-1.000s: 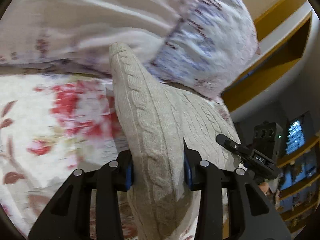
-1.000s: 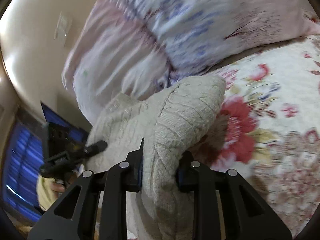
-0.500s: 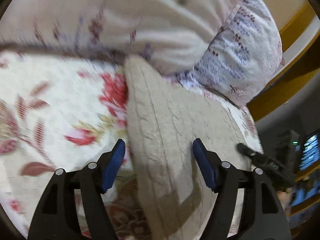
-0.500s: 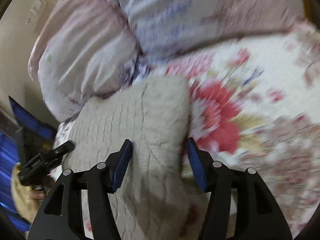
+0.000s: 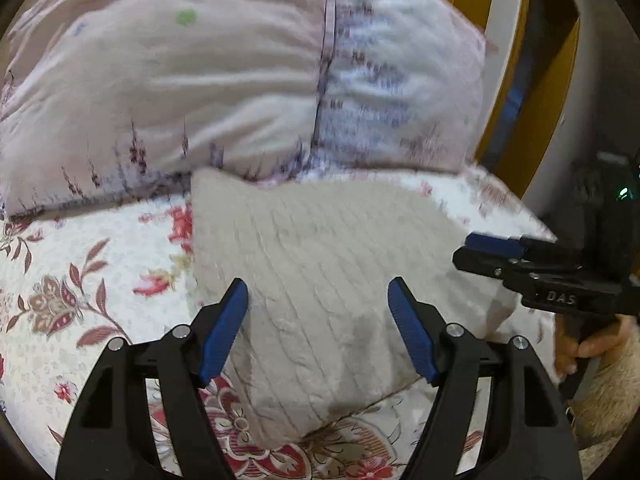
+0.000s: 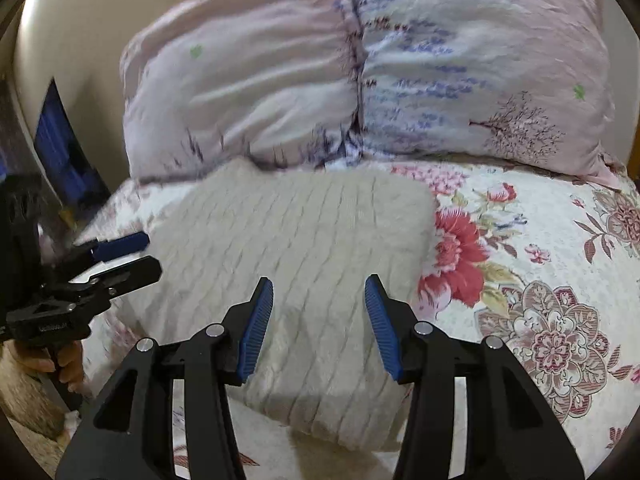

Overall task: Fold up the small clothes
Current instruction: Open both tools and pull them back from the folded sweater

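the folded beige cable-knit sweater (image 5: 320, 280) lay flat on the floral bedspread (image 5: 80, 280), its far edge seemingly against the pillows (image 5: 200, 80). left gripper (image 5: 318, 320) was opening wide above it, empty; right gripper (image 6: 319, 320) hovered, narrowing, gripping nothing.

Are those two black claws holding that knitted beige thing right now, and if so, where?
Neither. The beige knitted garment lies on the bedspread; the left gripper is opening, the right gripper closing, pads clear.
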Demonstrator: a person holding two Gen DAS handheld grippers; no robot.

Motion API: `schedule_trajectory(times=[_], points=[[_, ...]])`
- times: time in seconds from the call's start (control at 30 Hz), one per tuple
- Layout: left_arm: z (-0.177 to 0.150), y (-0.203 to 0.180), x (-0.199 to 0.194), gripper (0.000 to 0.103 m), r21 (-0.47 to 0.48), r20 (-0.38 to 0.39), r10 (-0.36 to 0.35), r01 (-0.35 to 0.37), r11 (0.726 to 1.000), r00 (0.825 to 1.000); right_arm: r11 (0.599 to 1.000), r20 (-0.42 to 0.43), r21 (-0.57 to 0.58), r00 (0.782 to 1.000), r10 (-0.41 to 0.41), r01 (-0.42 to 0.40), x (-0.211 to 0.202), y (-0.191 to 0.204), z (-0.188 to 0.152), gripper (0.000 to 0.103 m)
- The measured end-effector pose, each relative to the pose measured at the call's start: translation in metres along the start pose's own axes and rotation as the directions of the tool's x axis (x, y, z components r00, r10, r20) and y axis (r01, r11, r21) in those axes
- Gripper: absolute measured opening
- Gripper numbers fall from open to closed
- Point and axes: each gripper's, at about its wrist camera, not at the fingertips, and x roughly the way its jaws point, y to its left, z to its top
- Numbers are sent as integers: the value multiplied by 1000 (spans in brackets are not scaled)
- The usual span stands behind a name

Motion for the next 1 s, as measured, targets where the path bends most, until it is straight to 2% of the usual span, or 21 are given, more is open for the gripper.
schedule_trajectory(times=[0.13, 0.23, 0.37, 0.43, 0.5, 0.6, 0.8, 1.0], points=[[-8, -5, 7, 77, 32, -10, 36, -35, 999, 999, 992, -91, -74, 990, -110, 103, 21, 5, -13, 51], [-12, -9, 17, 82, 58, -13, 68, -67, 996, 998, 988, -78, -92, 988, -134, 126, 25, 6, -15, 54], [-13, -14, 14, 84, 80, 6, 98, -99, 992, 995, 990, -49, -79, 991, -123, 119, 15, 5, -16, 58], [-13, -7, 0, 84, 30, 28, 66, -67, 997, 997, 995, -10, -31, 995, -94, 94, 0, 0, -18, 71], [-15, 3, -14, 89, -20, 47, 57, -56, 998, 997, 993, 46, 6, 992, -116, 115, -17, -5, -22, 91], [-23, 17, -33, 96, -63, 64, 97, -93, 994, 993, 988, 93, 37, 983, -156, 153, -37, -11, -27, 98], [-48, 31, -51, 101, -123, 22, 149, -145, 982, 989, 974, 93, 101, 973, -211, 202, -52, -16, -42, 102], [-63, 24, -51, 101, -129, -24, 200, -202, 971, 979, 975, 85, 124, 977, -196, 185, -53, -7, -57, 102]])
